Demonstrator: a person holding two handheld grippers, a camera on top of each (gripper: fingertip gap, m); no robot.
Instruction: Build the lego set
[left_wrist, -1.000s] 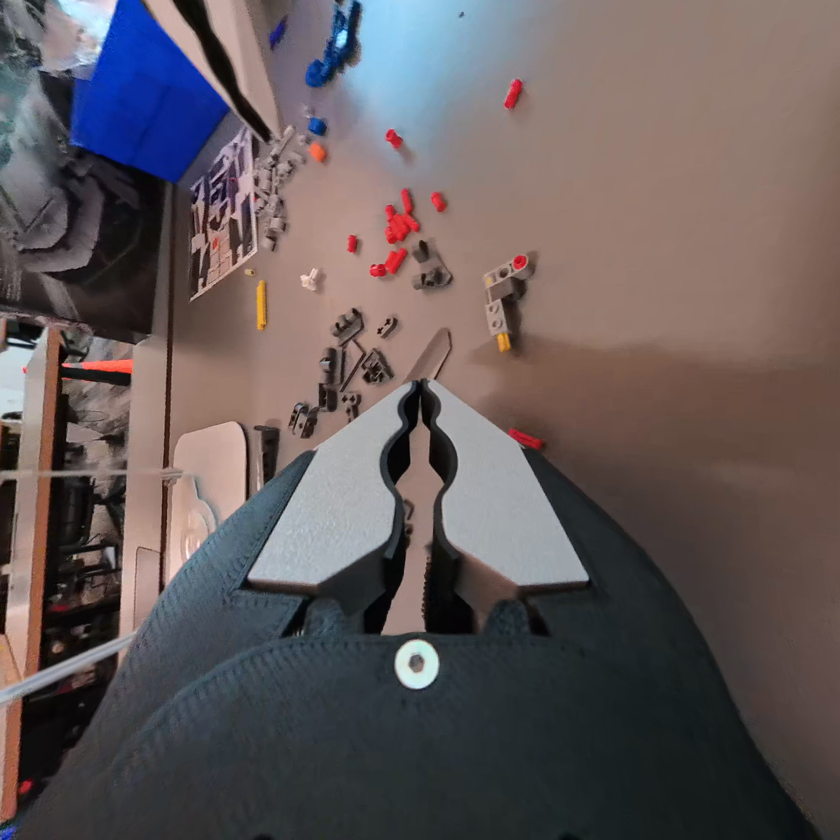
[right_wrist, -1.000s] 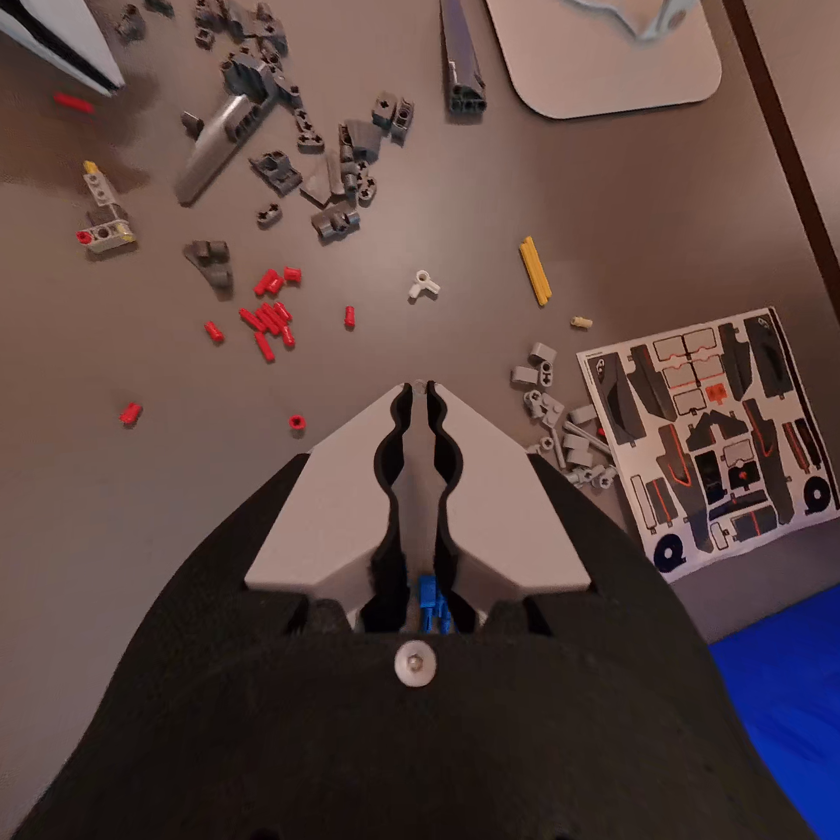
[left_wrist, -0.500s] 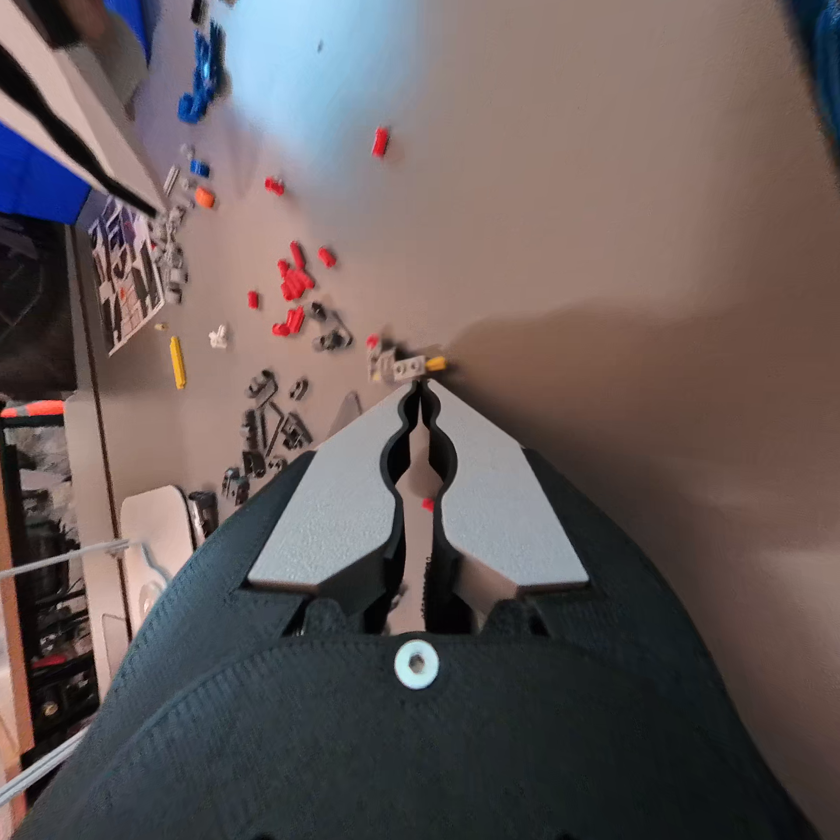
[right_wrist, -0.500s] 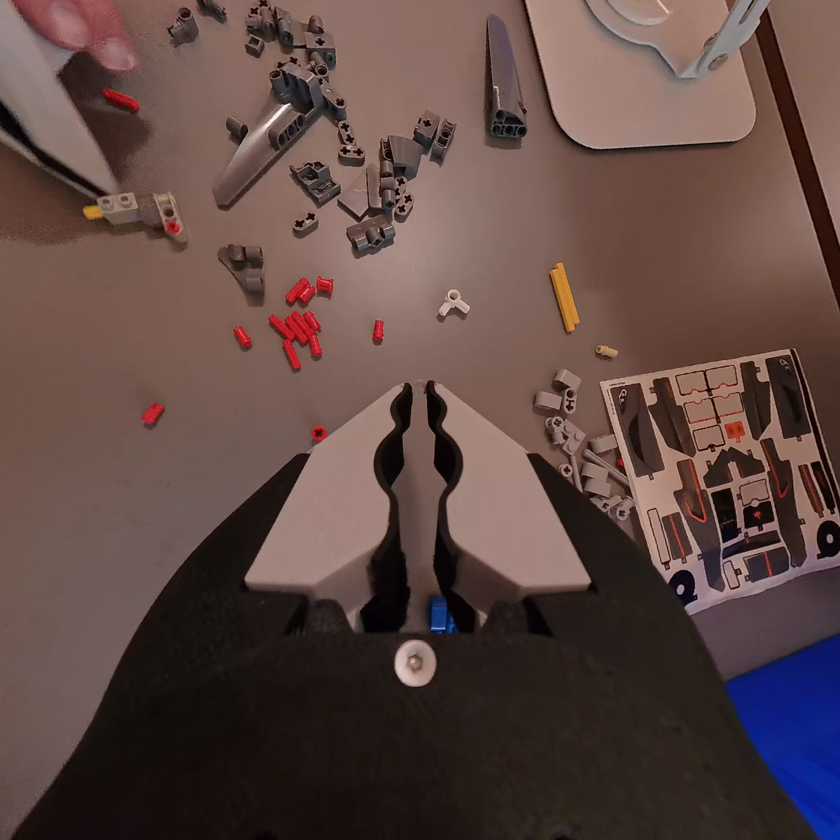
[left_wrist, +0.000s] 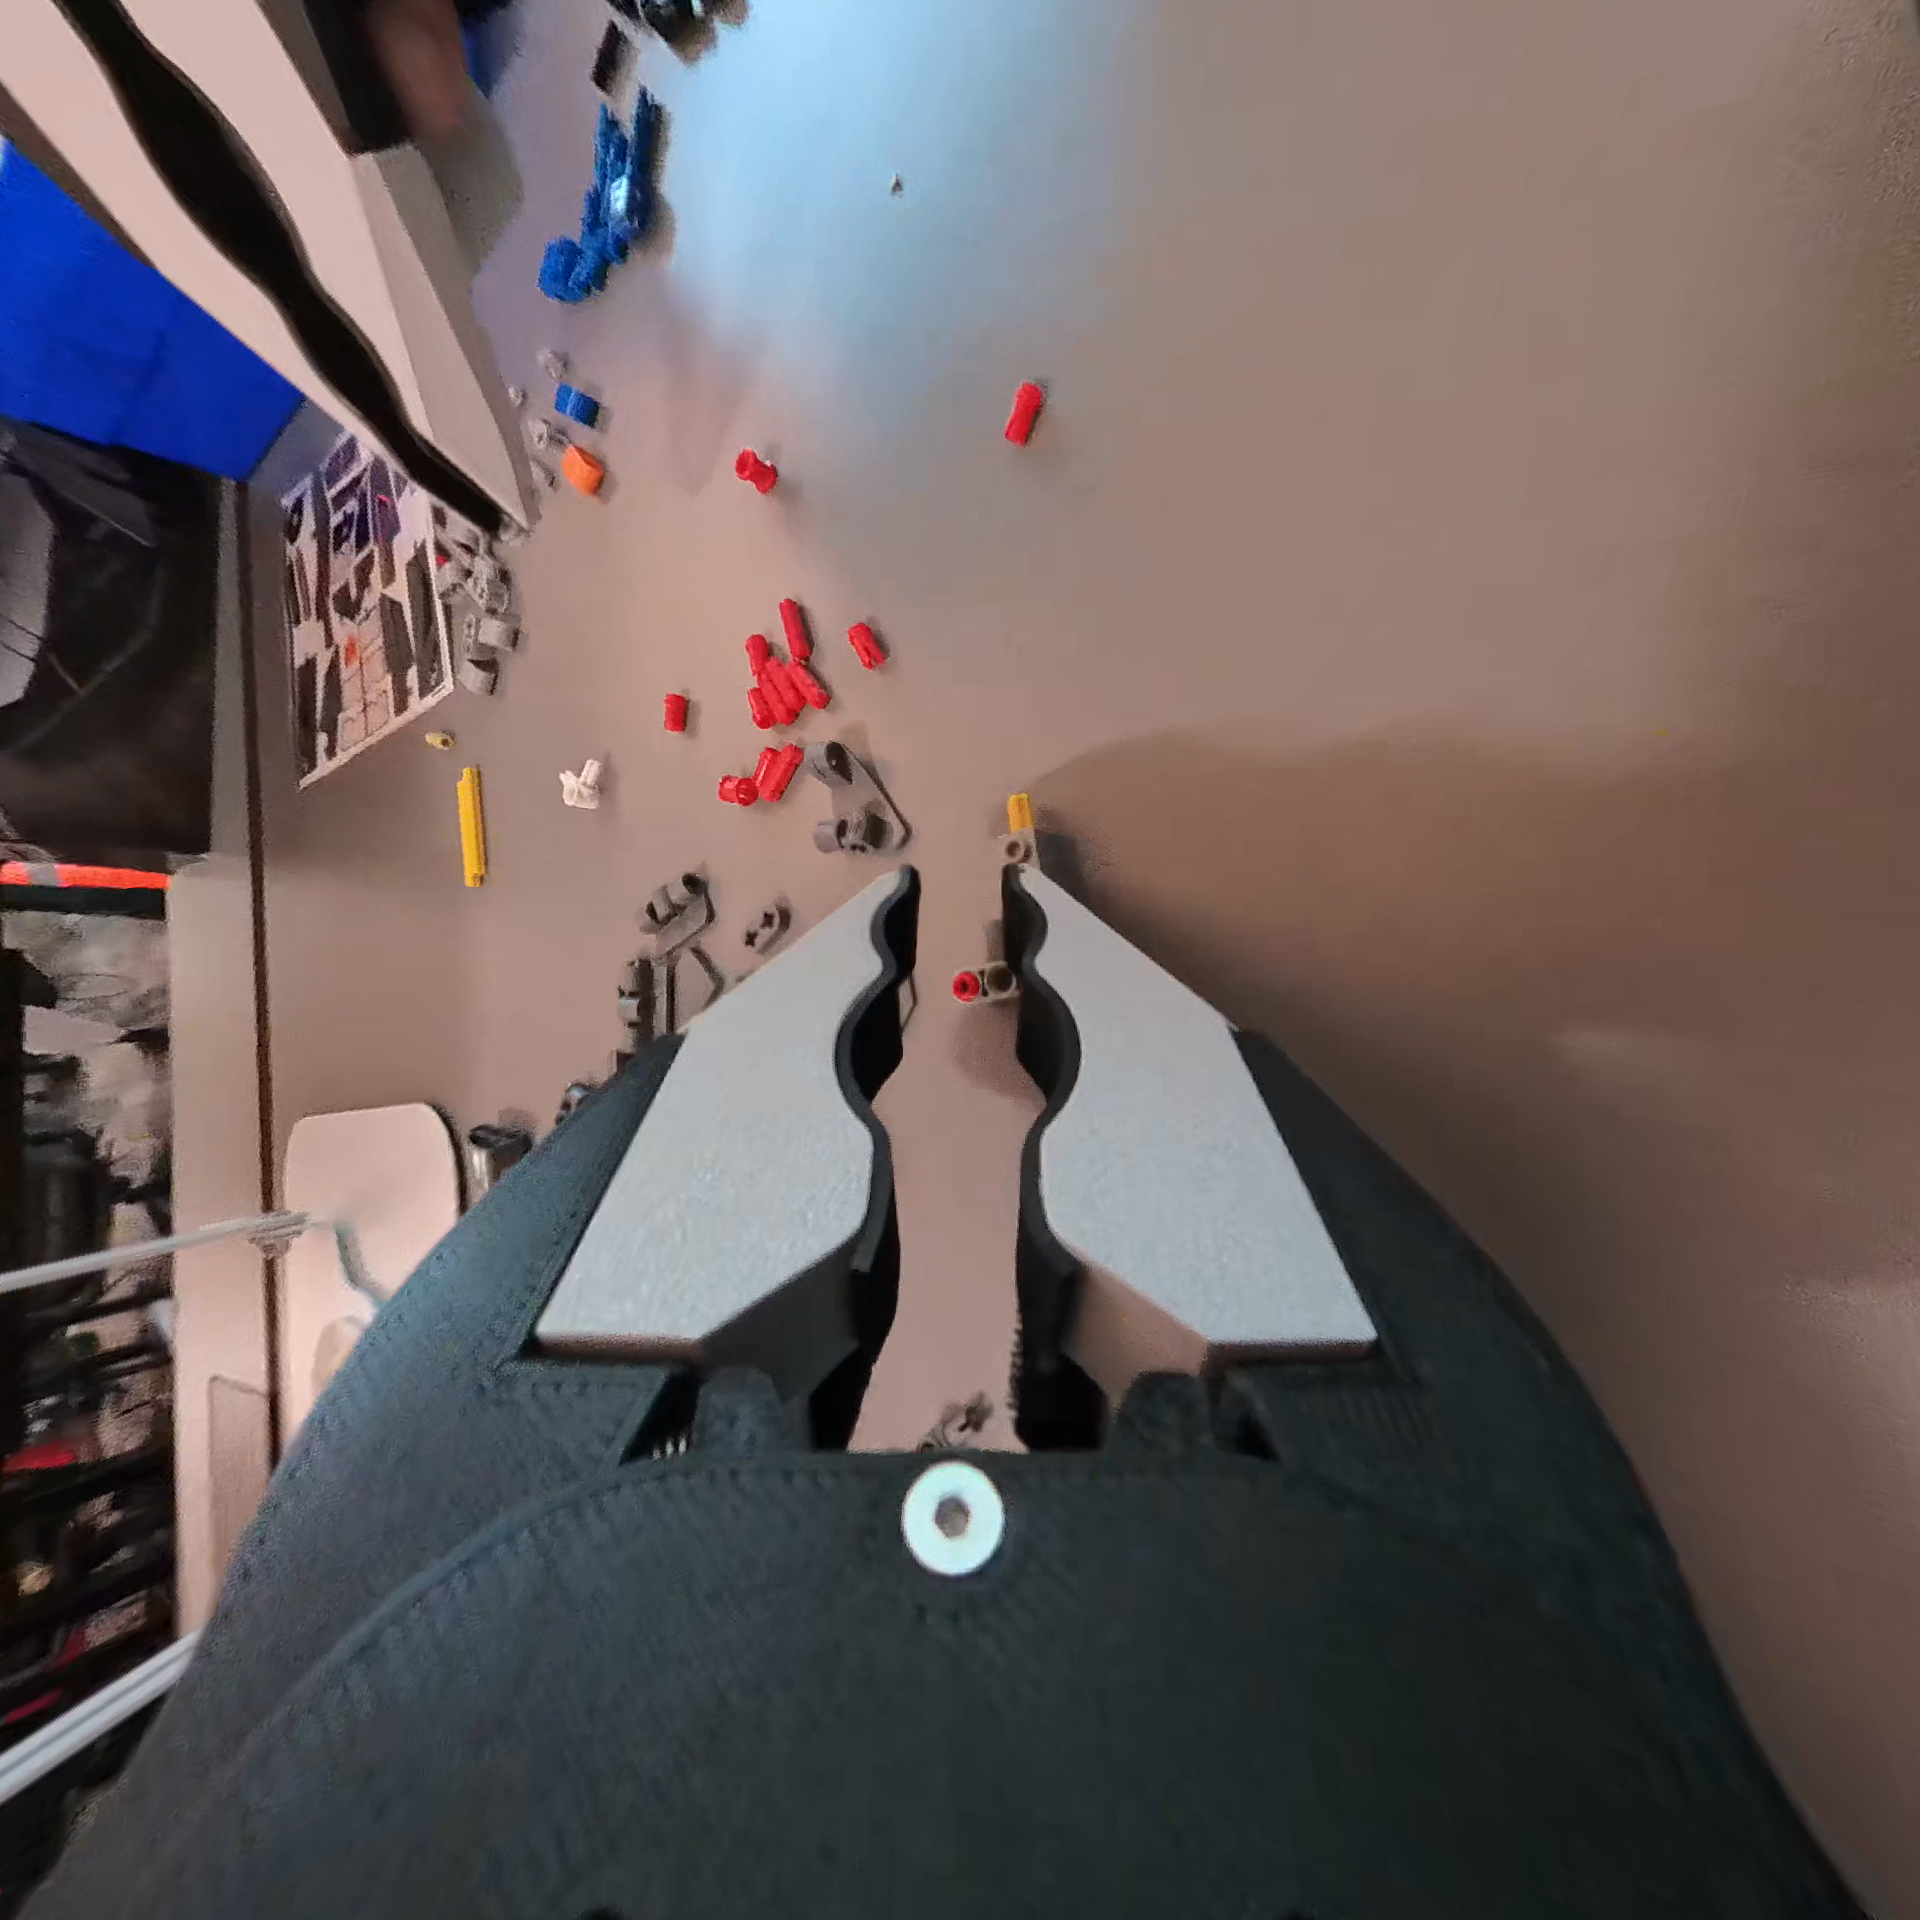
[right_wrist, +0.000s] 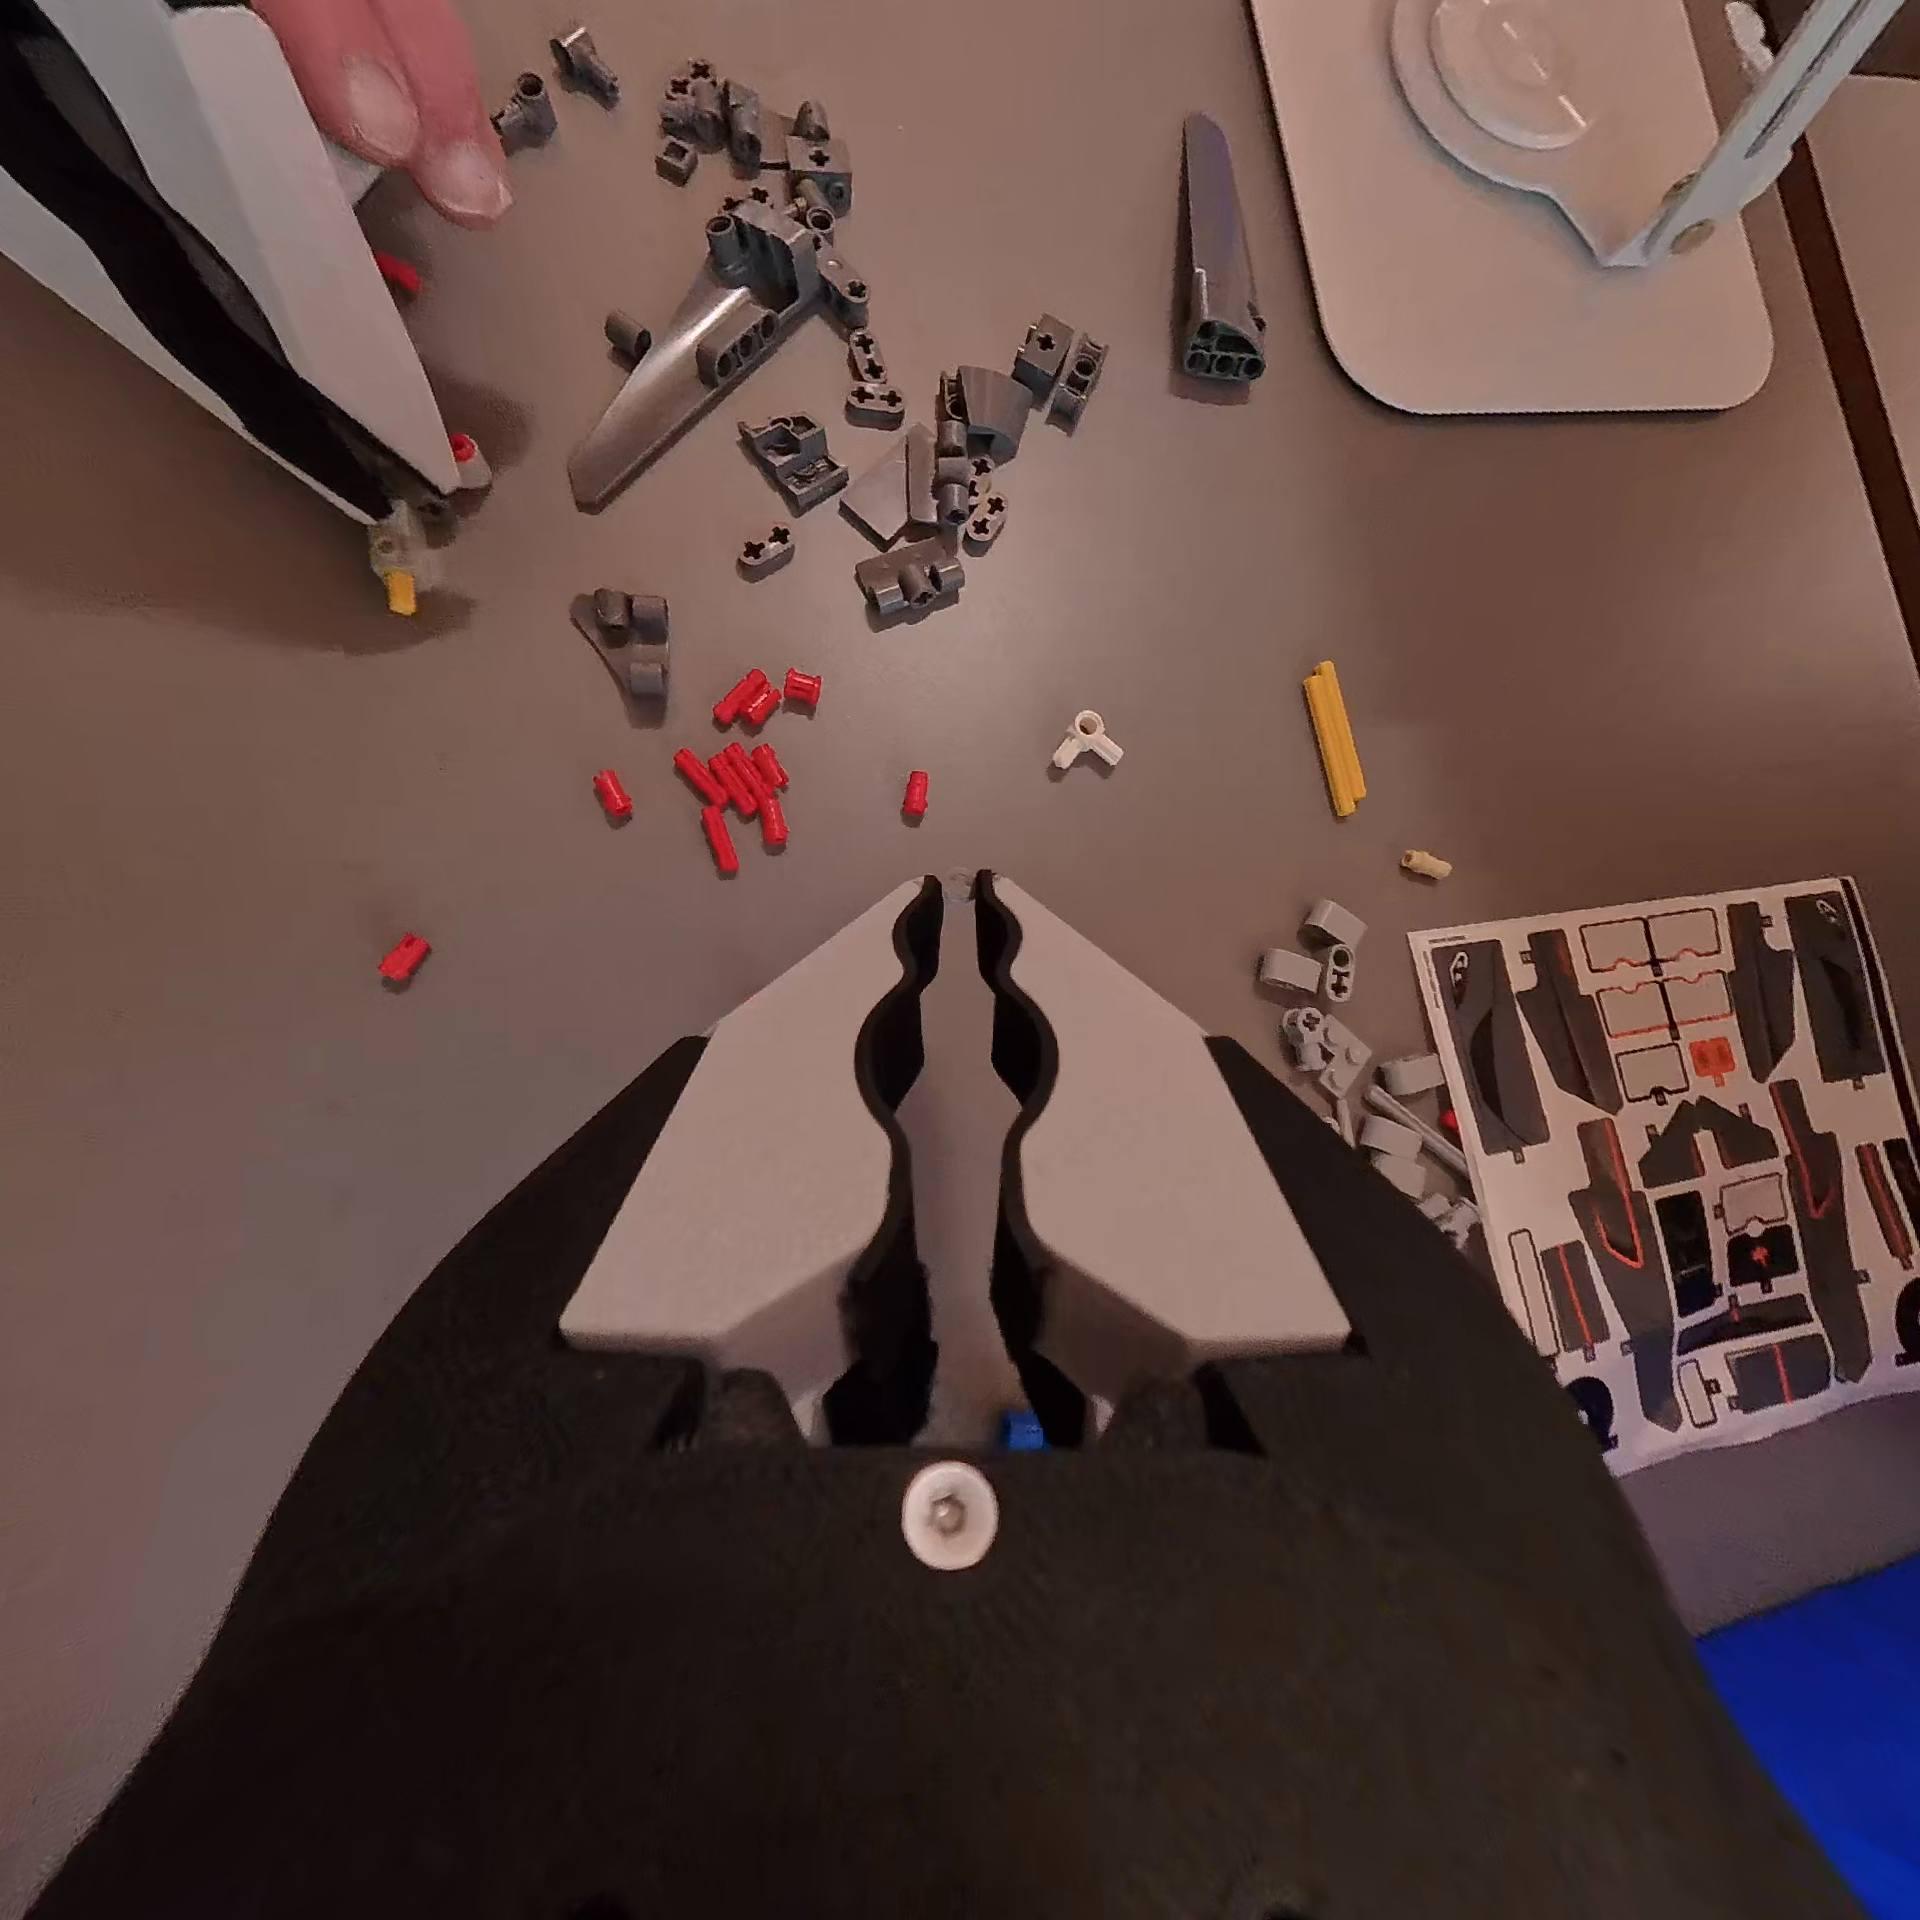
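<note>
My left gripper (left_wrist: 958, 878) is open, low over the brown table (left_wrist: 1455, 520). A small grey assembly (left_wrist: 1000, 981) with a red pin and a yellow pin (left_wrist: 1019, 811) lies at its tips, partly under the right finger (left_wrist: 1143, 1091); nothing is gripped. In the right wrist view the left gripper (right_wrist: 416, 499) stands at the top left over that assembly (right_wrist: 398, 540). My right gripper (right_wrist: 958, 888) is shut on a small light grey piece (right_wrist: 958, 883) at its tips, held above the table. It also shows in the left wrist view (left_wrist: 488, 499) at the upper left.
Several red pins (right_wrist: 738, 779) and dark grey parts (right_wrist: 914, 457) lie scattered mid-table. A yellow axle (right_wrist: 1333, 738), a white connector (right_wrist: 1086, 740), a sticker sheet (right_wrist: 1683, 1143), a pale stand base (right_wrist: 1538, 260) and a blue cloth (right_wrist: 1829, 1714) lie to the right. A person's fingers (right_wrist: 416, 104) grip the left tool. The gap from one gripper's tips to the other's is roughly 15 cm.
My left gripper swung over to the grey assembly and opened from shut. My right gripper stayed shut on the small grey piece and drew back a little.
</note>
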